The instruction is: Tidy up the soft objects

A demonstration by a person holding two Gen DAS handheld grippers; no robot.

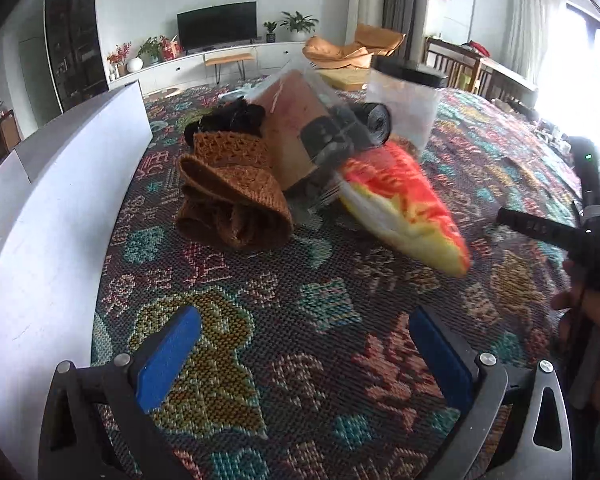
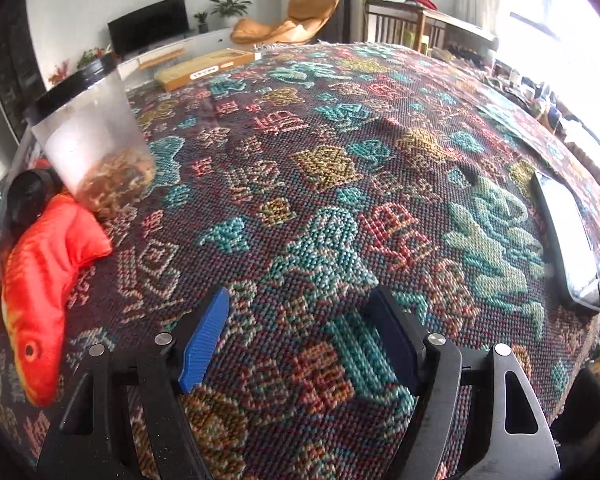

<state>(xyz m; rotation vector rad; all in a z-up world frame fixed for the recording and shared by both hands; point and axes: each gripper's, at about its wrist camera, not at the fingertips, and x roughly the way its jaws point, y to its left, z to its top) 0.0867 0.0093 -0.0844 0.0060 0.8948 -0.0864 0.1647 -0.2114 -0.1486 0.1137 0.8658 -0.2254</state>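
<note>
A: What is the left hand-held gripper (image 1: 300, 364) doing?

B: It hangs over the patterned cloth (image 1: 300, 280) with its blue pads (image 1: 166, 356) spread wide and nothing between them. It is released.

A: And the right hand-held gripper (image 2: 300, 332)?

B: The same: jaws apart over bare cloth, nothing grasped. In the left wrist view it shows at the right edge, with part of the person's hand (image 1: 580, 320) on it.

A: Where are the soft things?

B: In the left wrist view they lie in a cluster far from the left gripper. The brown knit (image 1: 232, 196) is crumpled on the left, near the grey panel (image 1: 60, 200) that edges the cloth. A black fabric (image 1: 228, 118) sits just behind the knit. The fish toy (image 1: 404, 204), red and yellow, lies on the right of the cluster, blurred in that view.

A: Anything among them?

B: A cardboard piece in clear wrap (image 1: 300, 132) leans between the knit and the fish, touching both by the look of it. A dark roll (image 1: 370, 120) lies behind the fish.

A: What does the right wrist view add?

B: The fish toy lies at the near left, head toward the camera. A clear tub (image 2: 96, 136) with a black lid stands tilted just beyond its tail. A phone (image 2: 568, 240) lies far right on the cloth, well apart from the rest.
</note>
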